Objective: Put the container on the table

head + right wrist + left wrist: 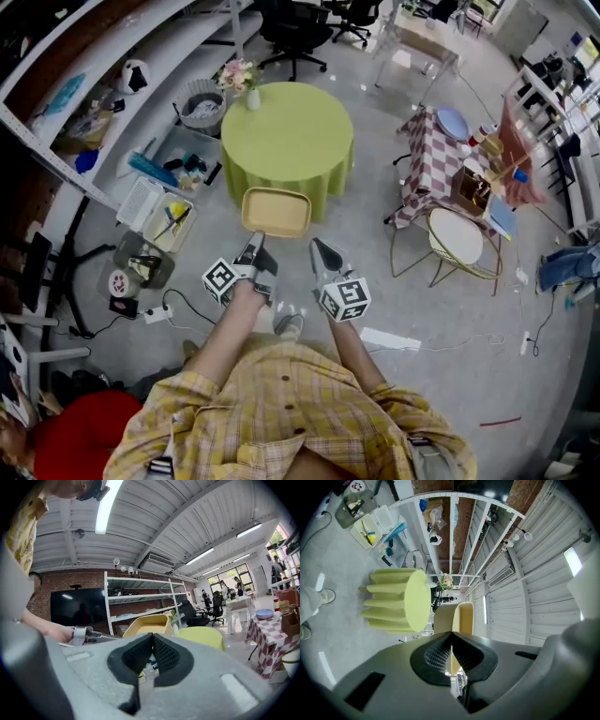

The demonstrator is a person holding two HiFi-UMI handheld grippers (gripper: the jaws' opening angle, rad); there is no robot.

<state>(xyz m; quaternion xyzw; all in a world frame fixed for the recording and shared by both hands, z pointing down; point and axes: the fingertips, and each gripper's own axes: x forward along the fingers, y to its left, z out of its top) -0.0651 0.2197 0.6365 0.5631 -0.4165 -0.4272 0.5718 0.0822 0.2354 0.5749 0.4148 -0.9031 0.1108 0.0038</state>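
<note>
Container [277,212] edge behind left jaws

Grey concrete floor [450,309]. White shelving [112,56] upper left, against a brick wall [465,527]. Checkered-cloth table [433,164] right. Black office chairs [295,28] top. Ceiling strip light [107,506] lit.

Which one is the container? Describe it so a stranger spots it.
Start at the round table with the lime-green cloth. Before its near edge, the left claw holds the container: an empty, pale yellow, rounded-rectangle tub, unlike the flower vase on top.
</note>
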